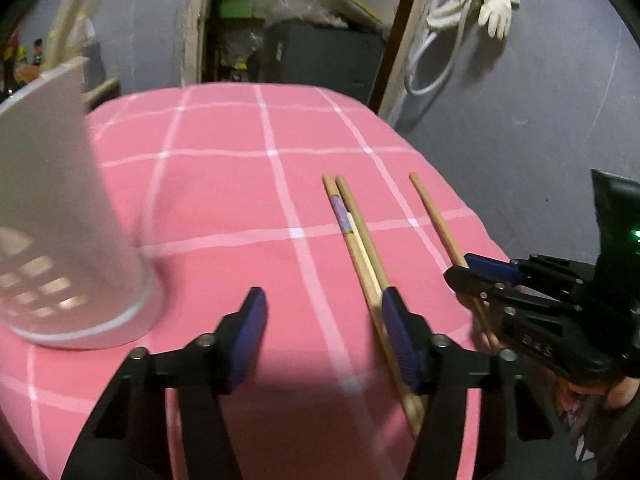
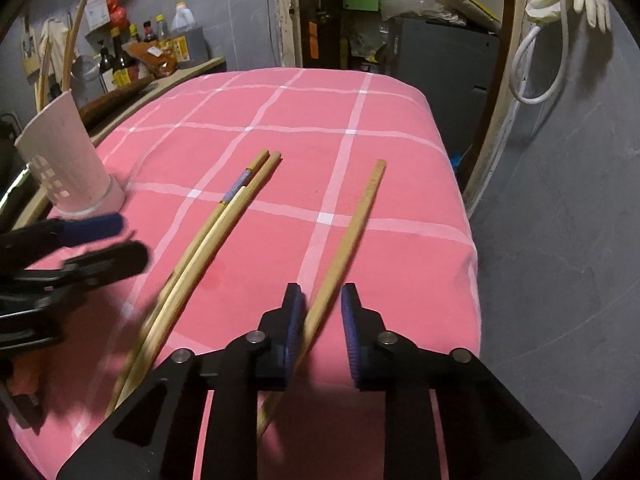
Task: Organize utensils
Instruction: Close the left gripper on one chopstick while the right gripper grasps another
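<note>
1. Looking along the left gripper in the left wrist view: jaws standing half open over the desk draped in a pink cloth with white checks, holding nothing. Right-hand blue pad touching the side of the pair of long wooden chopsticks, one with a pale purple band, lying side by side between the two grippers; both sticks lying outside the gap, so no grip there. Tall white plastic utensil holder with cut-out squares standing upright at the left, near that gripper, likely the place meant for the sticks.
2. Seeing also, at the right edge of that view, the right gripper angling down onto the single plain wooden chopstick, lying apart from the pair near the cloth's right edge.
3. Looking along the right gripper in the right wrist view: jaws narrowed around the single chopstick, left pad touching it, right pad showing a slight gap, so apparently not clamping yet. Straddling the stick's near, thinner end, probably for lifting it tip-down toward the holder, standing far left behind the left gripper.
</note>
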Motion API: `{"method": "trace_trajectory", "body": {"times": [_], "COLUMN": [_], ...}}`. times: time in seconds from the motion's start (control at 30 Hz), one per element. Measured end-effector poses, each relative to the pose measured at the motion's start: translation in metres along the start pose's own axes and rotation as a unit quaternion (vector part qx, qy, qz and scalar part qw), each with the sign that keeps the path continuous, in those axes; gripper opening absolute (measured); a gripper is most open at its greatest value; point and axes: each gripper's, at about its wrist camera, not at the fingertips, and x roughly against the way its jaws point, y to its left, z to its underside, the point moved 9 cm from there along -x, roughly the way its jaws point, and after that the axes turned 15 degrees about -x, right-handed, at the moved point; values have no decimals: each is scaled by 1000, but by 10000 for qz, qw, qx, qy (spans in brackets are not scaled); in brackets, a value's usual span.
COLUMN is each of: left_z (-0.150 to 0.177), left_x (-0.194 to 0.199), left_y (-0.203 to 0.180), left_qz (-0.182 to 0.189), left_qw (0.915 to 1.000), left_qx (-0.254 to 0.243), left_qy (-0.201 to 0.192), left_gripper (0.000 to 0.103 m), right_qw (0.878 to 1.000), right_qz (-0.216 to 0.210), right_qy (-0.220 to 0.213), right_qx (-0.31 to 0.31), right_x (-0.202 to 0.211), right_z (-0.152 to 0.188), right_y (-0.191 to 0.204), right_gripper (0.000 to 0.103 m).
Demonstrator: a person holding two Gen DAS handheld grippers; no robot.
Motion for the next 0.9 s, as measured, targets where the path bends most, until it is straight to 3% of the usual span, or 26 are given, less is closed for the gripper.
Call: {"method": "trace_trajectory", "body": {"times": [0.6,0.83,0.9], "left_z": [-13,-21,-22], "left_x": [-32,-40,-41], "left_y": [-7,-6,-6], "left_qz": [-70,-98,-81], "left_qw": [9993,9987,9986], "left_qx": [-202,-120,-125], "left_qy": [304,490,513], "left_gripper": [28,25,18], "right_qw": [9992,9957,9946], "right_qz": [-314,-462,-443], "right_qy": [74,247,297], "right_qx": [-232,-766,-887], "right_x": [-2,-16,-21], "right_z": [-3,-24,-29], "right_y": [-5,-12,-15], "right_gripper": [17,18,18]}}
